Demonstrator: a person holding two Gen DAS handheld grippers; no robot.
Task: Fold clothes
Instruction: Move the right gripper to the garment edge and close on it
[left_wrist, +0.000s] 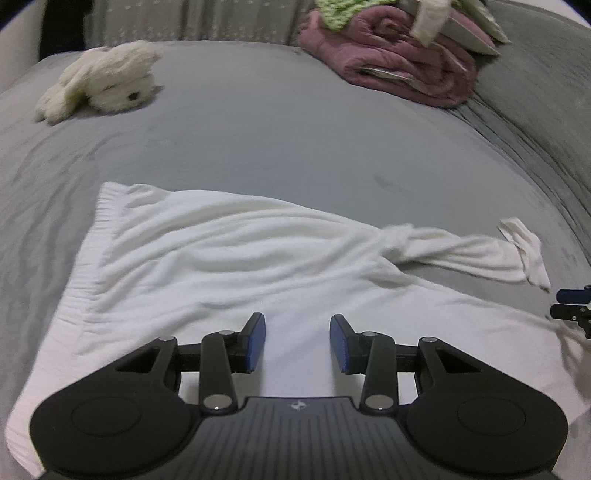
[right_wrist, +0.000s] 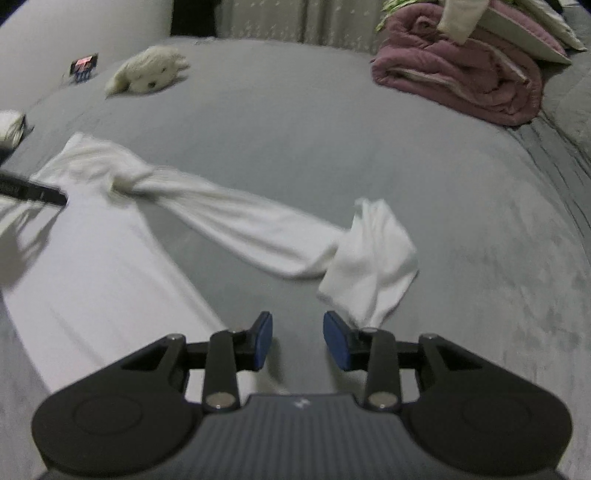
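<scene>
Left gripper (left_wrist: 297, 341): jaws parted, blue pads (left_wrist: 257, 341) bare, nothing held; poised over the near body of the white garment (left_wrist: 207, 266). Right gripper (right_wrist: 297, 339): jaws likewise parted and empty, over grey bedding just short of the garment's sleeve end (right_wrist: 369, 258), whose folded-over cuff lies just beyond the right-hand pad. White garment: long-sleeved top, spread rumpled on the grey bed cover (left_wrist: 295, 129), ribbed hem toward the left, one sleeve (right_wrist: 236, 221) twisted near the shoulder and stretched out to the right across the cover; a second sleeve or panel (right_wrist: 92, 288) runs along the near left of the right wrist view. Cream plush toy (left_wrist: 99, 81): lying on its side at the far left of the bed, well apart from the garment. Mauve quilt (left_wrist: 399, 62): rolled, far right, with pale and green fabrics (left_wrist: 336, 14) heaped on top. Small dark object with red marking (right_wrist: 84, 66): far left edge, detail unclear.
</scene>
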